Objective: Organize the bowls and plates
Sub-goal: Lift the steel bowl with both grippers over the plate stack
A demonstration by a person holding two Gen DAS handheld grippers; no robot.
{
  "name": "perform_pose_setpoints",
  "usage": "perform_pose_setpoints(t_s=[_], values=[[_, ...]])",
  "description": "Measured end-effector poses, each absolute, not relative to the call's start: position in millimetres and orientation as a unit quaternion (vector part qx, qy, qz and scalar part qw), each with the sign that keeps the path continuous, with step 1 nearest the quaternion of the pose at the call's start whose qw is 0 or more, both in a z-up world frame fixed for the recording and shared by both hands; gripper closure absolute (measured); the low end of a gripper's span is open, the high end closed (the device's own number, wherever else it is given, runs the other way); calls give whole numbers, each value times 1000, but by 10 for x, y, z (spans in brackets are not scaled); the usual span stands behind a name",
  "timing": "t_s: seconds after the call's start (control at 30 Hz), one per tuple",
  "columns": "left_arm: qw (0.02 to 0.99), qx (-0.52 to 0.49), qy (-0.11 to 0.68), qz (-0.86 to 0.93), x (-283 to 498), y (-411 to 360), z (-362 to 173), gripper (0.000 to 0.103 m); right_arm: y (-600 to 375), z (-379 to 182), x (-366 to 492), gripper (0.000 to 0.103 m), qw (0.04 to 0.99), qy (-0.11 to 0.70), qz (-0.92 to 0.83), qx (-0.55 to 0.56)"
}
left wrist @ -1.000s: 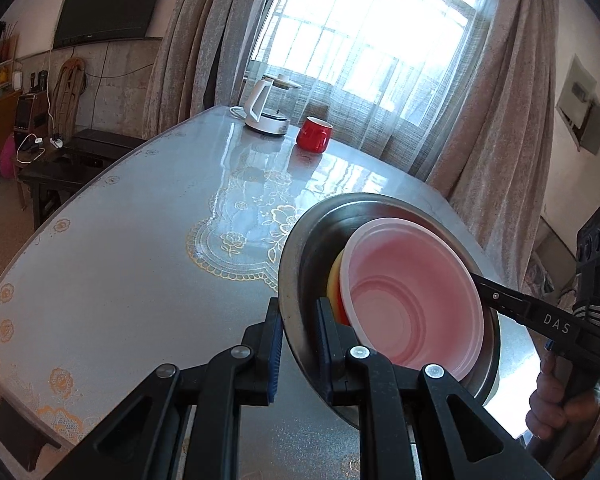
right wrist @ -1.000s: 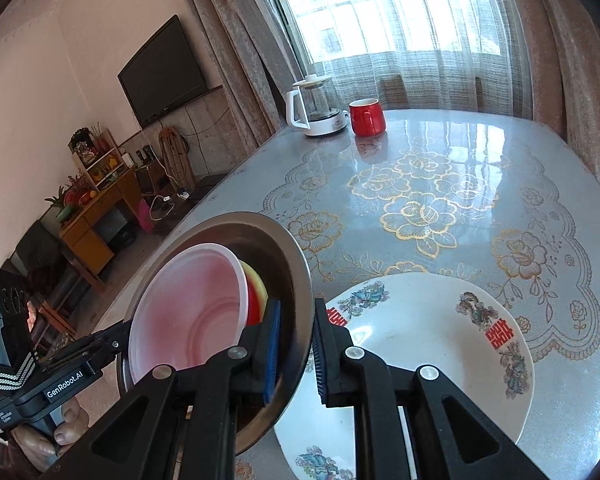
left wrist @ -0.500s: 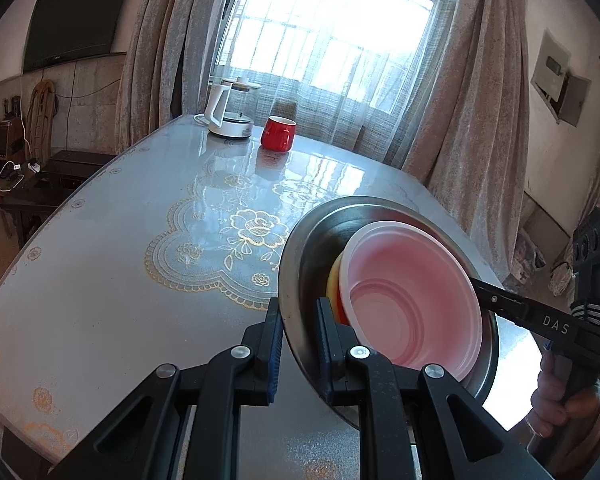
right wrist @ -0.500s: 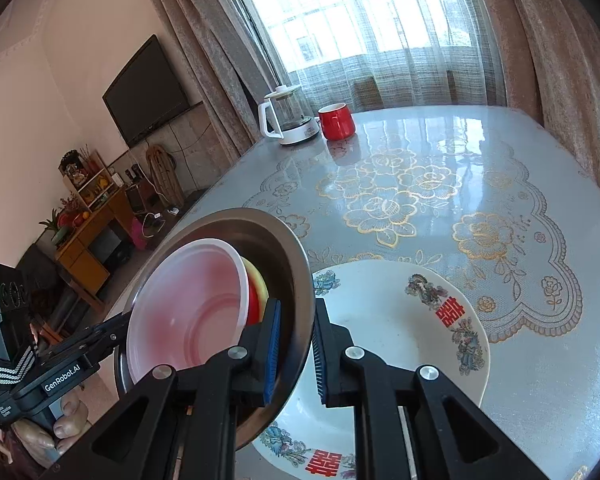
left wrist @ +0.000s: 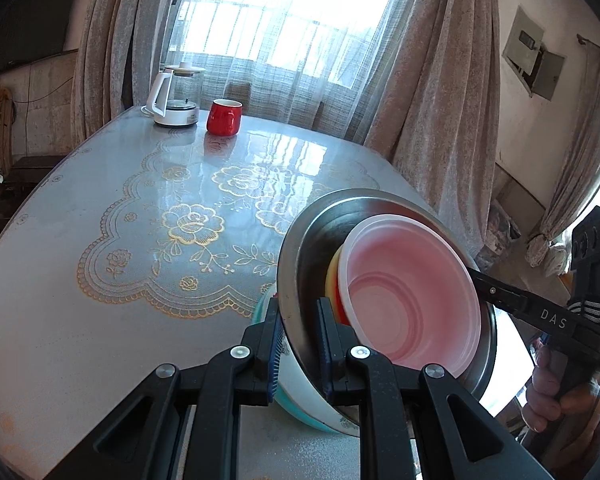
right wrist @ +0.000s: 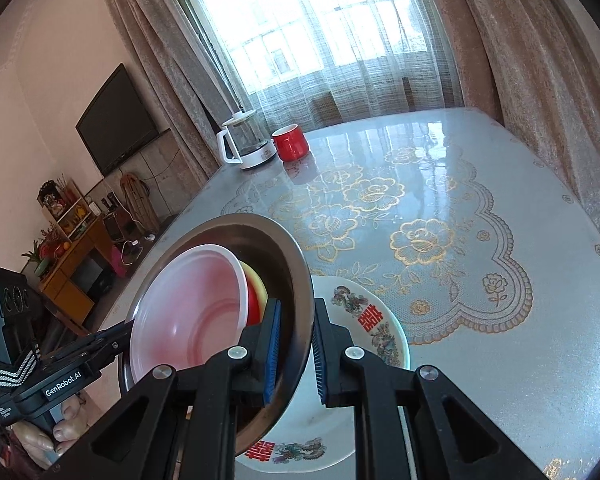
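1. Glossy floral-patterned table (right wrist: 480,240) lies below both tongs.
2. Left gripper (left wrist: 298,336) and right gripper (right wrist: 294,342) each clamp opposite rims of the round stainless-steel basin (left wrist: 312,248), held between them over the white decorated plate (right wrist: 364,320).
3. Nested pink plastic bowl (left wrist: 412,292) sits loose inside; uneven tilt could spill it.

Tabletop (right wrist: 500,360): glossy grey surface with a gold floral lace pattern; the far edge lies by the curtained window.
Kettle (right wrist: 244,146): clear glass with a white base and handle, upright at the far left corner.
Mug (right wrist: 291,143): red, upright, just beside the kettle on its right.
Plate (right wrist: 374,334): white with a teal rim, floral motifs and red characters; it lies flat at the near edge, partly hidden.
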State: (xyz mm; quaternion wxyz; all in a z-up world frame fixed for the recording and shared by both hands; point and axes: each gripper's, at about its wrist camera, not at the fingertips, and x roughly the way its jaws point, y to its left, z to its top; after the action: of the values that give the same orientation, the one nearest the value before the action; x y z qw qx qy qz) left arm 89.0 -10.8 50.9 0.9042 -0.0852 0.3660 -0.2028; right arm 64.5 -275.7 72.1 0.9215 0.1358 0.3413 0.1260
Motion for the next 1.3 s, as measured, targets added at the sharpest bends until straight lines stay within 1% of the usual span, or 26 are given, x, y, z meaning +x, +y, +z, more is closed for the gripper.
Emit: perform_pose_setpoints(t_s=[0.23,0.7,1.0,1.3], values=[[894,-71,390,-207,967,-294,351,87,-2987,481,715,88,909,370,95,164],[881,-63,426,-196,1097,-387,92,86,-3046,103,891,88,890,412,79,180],[880,-63,429,-193,1148,-390,71,85,-3030,60,924,88,890,414,78,176],[886,-54,421,-188,1106,-404,70,85,-2993,44,936,86,889,417,79,174]])
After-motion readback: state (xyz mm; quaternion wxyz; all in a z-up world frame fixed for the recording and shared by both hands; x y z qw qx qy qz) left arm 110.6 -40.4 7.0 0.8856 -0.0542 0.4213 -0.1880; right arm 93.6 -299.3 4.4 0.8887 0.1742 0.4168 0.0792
